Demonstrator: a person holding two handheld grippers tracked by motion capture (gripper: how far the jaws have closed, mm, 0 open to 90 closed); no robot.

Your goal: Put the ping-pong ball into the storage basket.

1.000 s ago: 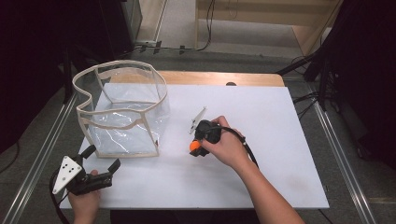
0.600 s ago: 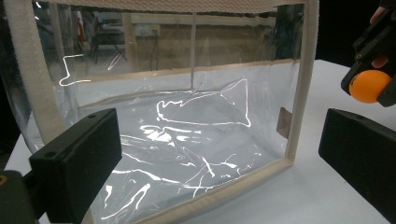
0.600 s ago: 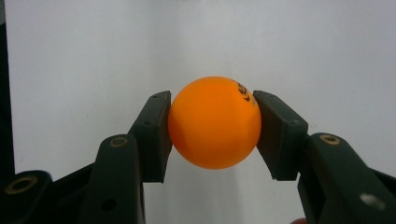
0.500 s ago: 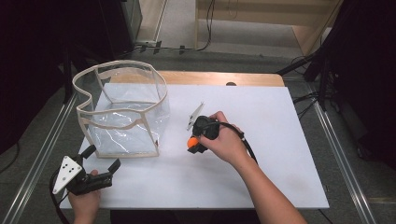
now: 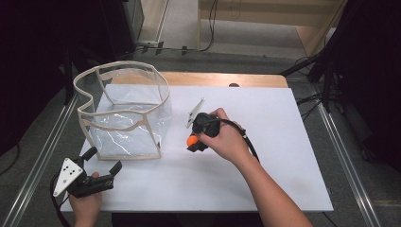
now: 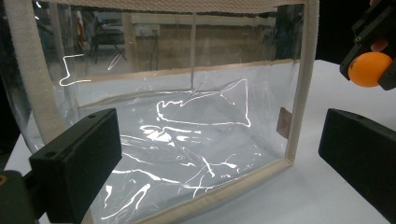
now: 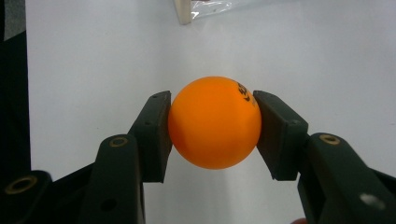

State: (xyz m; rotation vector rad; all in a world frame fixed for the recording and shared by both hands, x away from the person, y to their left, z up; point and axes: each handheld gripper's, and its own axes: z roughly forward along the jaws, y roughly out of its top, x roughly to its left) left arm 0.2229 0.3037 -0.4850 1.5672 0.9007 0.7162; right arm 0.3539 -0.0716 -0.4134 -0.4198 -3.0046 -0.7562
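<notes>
Light falls from overhead and the white table (image 5: 265, 142) takes it brightly, while the room beyond its edges sinks near black. Shadows on the table are faint and soft. White streaks of glare crawl over the clear plastic bag (image 6: 187, 121), sharpest on its crumpled bottom. In the right gripper view the orange ball (image 7: 214, 122) is crisp with a soft sheen; the bag behind it is blurred.
</notes>
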